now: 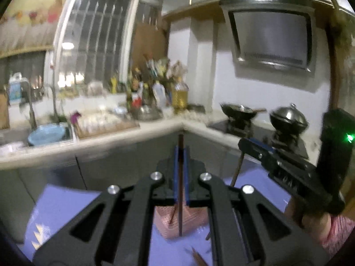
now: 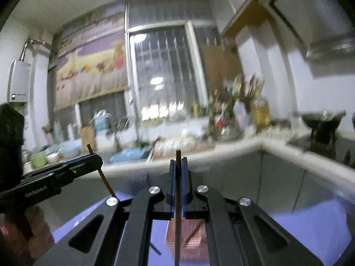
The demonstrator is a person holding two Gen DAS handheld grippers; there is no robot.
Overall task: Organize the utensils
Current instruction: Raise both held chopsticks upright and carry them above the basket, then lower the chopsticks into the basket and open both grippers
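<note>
both grippers are up in the air in front of the kitchen counter (image 1: 124, 137), each pinching one chopstick. the left gripper (image 1: 181, 155) has its blue pads (image 1: 176, 173) pressed together on a dark chopstick (image 1: 180, 210) that stands nearly upright between them, its top poking just above the fingertips and its lower end hanging down in front of a pink ribbed holder (image 1: 195, 221). that holder sits below on a purple cloth (image 1: 66, 206), with another brown stick (image 1: 174, 215) leaning inside it. a few loose chopsticks (image 1: 198, 258) lie on the cloth just beside the holder.

the right gripper (image 2: 178, 161) is likewise closed tight on a brown chopstick (image 2: 177, 221), held upright, its lower part passing in front of the same pink holder in the right wrist view. a thin dark stick (image 2: 155, 249) lies on the cloth to the left of the holder.

each gripper shows in the other's camera, off to the side, its stick held at a slant. behind them are a sink with a blue basin (image 1: 47, 134), bottles, and a wok (image 1: 239, 110) on the stove, all blurred
</note>
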